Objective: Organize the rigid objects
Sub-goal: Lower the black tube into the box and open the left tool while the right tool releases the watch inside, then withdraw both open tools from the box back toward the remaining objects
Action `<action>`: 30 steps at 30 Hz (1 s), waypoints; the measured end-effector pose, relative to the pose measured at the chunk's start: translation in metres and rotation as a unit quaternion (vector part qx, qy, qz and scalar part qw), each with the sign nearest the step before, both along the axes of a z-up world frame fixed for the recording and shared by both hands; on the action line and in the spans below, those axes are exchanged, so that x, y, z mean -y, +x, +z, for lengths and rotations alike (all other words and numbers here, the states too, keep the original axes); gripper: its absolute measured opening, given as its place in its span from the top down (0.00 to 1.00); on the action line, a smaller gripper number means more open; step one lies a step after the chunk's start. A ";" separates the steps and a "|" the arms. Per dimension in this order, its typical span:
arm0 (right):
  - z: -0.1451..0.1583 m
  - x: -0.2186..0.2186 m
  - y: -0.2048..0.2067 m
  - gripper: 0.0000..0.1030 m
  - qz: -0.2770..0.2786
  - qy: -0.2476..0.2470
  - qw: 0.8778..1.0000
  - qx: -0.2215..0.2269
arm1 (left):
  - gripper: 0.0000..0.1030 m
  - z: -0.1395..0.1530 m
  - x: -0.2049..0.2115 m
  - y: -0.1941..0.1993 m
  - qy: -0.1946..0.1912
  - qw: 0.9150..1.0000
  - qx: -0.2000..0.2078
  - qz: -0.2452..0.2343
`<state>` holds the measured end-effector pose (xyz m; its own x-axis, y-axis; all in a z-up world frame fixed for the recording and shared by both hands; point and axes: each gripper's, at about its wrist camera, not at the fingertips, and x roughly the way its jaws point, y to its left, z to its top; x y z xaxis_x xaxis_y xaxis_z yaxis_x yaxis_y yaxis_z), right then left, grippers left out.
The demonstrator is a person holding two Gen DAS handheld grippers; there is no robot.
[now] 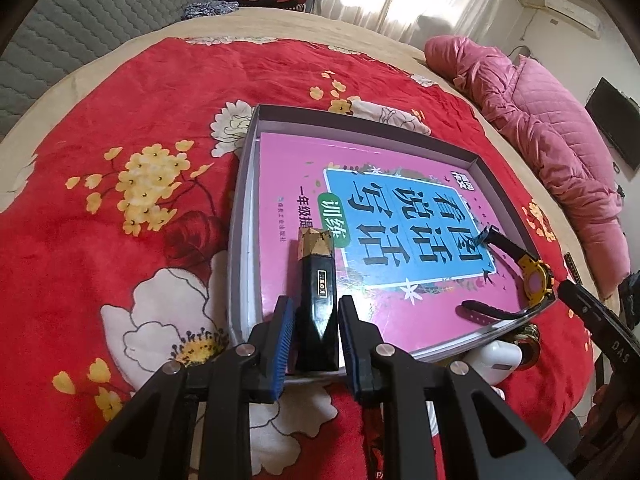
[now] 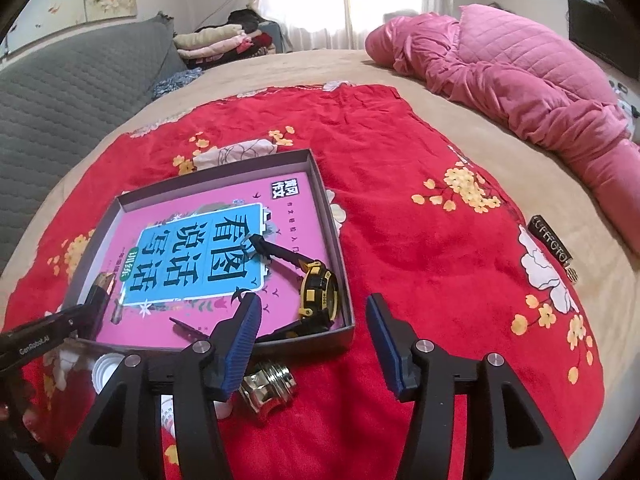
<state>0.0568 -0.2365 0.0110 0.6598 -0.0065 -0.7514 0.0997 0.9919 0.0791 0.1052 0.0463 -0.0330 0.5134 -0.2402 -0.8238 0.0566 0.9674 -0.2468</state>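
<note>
Over box [image 1: 240, 216] w/ book, left tool [image 1: 312, 332] grips black block [image 1: 316, 300]; right tool [image 2: 312, 344] wide, empty.

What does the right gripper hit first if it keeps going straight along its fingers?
Probably bare red blanket: the right gripper is open and empty, aimed just right of the box corner. Depth is unclear; its left finger might clip that wall.

**A bedroom lit by daylight**

A bright curtained window [image 2: 340, 0] lights pale walls. A red flowered blanket [image 2: 400, 200] covers the bed, a pink quilt [image 2: 500, 68] heaped at its far side, folded clothes [image 2: 224, 44] stacked beyond, a grey padded headboard [image 1: 80, 20] alongside.
</note>
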 end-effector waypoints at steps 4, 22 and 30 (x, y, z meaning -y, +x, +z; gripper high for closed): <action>0.003 0.002 -0.003 0.45 -0.002 0.002 1.000 0.004 | 0.77 0.002 -0.002 -0.004 0.002 1.000 0.001 0.003; 0.020 0.007 -0.012 0.44 0.001 0.018 0.999 0.032 | 0.75 0.026 0.009 -0.028 0.035 0.999 0.024 -0.007; 0.024 0.013 -0.019 0.44 0.005 0.026 0.998 0.049 | 0.58 0.033 0.015 -0.037 0.048 0.998 0.035 -0.009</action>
